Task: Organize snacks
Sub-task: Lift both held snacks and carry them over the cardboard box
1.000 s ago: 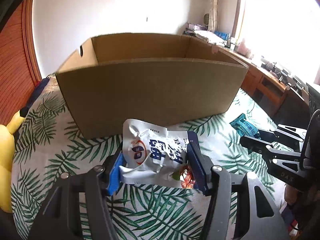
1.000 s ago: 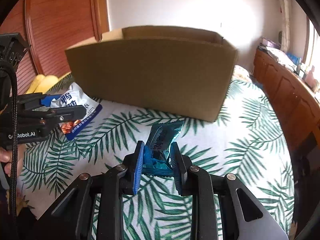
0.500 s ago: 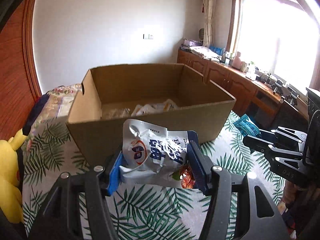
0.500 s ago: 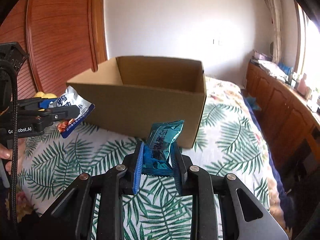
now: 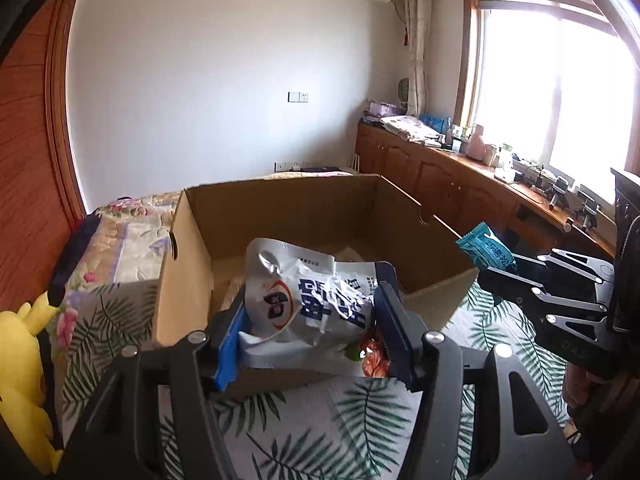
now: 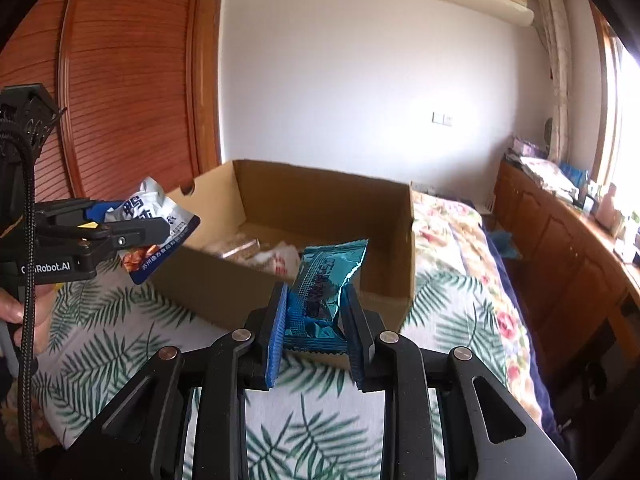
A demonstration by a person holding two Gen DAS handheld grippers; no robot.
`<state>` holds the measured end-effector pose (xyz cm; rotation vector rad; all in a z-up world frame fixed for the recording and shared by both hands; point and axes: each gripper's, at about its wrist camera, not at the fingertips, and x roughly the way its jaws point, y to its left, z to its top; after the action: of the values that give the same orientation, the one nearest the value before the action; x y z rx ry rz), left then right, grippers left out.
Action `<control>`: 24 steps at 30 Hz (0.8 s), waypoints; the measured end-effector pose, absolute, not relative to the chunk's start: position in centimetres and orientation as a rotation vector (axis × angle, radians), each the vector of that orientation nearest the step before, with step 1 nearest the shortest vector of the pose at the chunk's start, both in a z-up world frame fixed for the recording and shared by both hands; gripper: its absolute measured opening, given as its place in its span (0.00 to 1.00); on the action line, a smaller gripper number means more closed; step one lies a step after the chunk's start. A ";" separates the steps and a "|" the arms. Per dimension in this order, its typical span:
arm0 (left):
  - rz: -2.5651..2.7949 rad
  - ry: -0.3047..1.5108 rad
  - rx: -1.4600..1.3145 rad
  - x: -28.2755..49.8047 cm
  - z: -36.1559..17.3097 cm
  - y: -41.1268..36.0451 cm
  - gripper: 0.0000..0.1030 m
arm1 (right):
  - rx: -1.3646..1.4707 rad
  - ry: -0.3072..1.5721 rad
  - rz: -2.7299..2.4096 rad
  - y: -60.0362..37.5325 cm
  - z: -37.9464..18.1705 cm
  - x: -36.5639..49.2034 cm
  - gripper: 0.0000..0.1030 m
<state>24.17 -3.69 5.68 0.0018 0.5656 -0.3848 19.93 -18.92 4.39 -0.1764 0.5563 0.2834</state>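
Observation:
My left gripper [image 5: 310, 300] is shut on a crumpled white snack bag [image 5: 304, 296] with blue print, held just above the near wall of an open cardboard box [image 5: 184, 248]. My right gripper [image 6: 316, 300] is shut on a teal snack packet [image 6: 326, 280], lifted in front of the same box [image 6: 320, 188]. Several snack packs [image 6: 256, 250] lie on the box floor. From the right wrist view, the left gripper [image 6: 156, 226] with its white bag [image 6: 154, 210] hangs at the box's left corner. The left wrist view catches the right gripper [image 5: 486, 266] and teal packet [image 5: 484, 246] at the box's right side.
The box stands on a bed with a palm-leaf cover [image 5: 360, 432]. A yellow plush toy [image 5: 20, 360] lies at the left edge. Wooden cabinets [image 5: 440, 184] with clutter line the window side. A wooden slatted door [image 6: 120, 80] is behind the box. A person's hand [image 6: 24, 312] holds the left gripper.
Both grippers have risen with their packets, from bed level in front of the box wall to above its rim, so the box's inside now shows.

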 end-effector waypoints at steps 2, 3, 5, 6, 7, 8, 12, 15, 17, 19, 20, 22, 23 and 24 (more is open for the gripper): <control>-0.379 0.562 -0.002 24.9 5.8 -3.6 0.57 | -0.179 0.548 0.288 -18.7 4.6 20.7 0.24; -0.374 0.560 -0.006 25.4 5.8 -3.5 0.57 | -0.180 0.545 0.292 -18.6 4.7 21.2 0.24; -0.367 0.560 -0.009 26.1 5.7 -3.3 0.57 | -0.178 0.540 0.297 -18.5 4.8 22.0 0.24; -0.363 0.560 -0.010 26.7 5.6 -3.2 0.57 | -0.176 0.540 0.301 -18.4 4.8 22.5 0.24; -0.359 0.560 -0.009 27.0 5.5 -3.1 0.57 | -0.176 0.539 0.304 -18.3 4.8 22.9 0.24; -0.355 0.561 -0.008 27.4 5.4 -3.1 0.57 | -0.176 0.539 0.308 -18.2 4.7 23.3 0.24; -0.343 0.576 -0.010 28.9 4.6 -3.0 0.57 | -0.184 0.541 0.317 -17.6 4.3 24.8 0.24; -0.341 0.583 -0.011 29.7 4.2 -3.1 0.57 | -0.185 0.546 0.321 -17.1 3.9 25.6 0.24; -0.342 0.586 -0.011 30.0 3.9 -3.2 0.57 | -0.183 0.548 0.324 -17.1 3.6 26.0 0.24; -0.342 0.592 -0.010 30.4 3.6 -3.4 0.57 | -0.182 0.550 0.324 -17.0 3.5 26.6 0.24; -0.343 0.595 -0.008 30.7 3.4 -3.5 0.57 | -0.181 0.552 0.325 -17.0 3.3 26.9 0.24; -0.344 0.599 -0.006 31.1 3.2 -3.6 0.57 | -0.180 0.556 0.327 -17.1 3.2 27.3 0.25; -0.343 0.600 -0.006 31.2 3.2 -3.7 0.57 | -0.180 0.559 0.327 -17.1 3.1 27.5 0.25; -0.342 0.601 -0.006 31.2 3.0 -3.9 0.57 | -0.181 0.563 0.327 -17.1 2.9 27.8 0.25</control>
<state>31.20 -3.92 3.00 -0.0063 0.6010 -0.3419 27.77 -17.12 2.91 -0.1808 0.5626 0.3270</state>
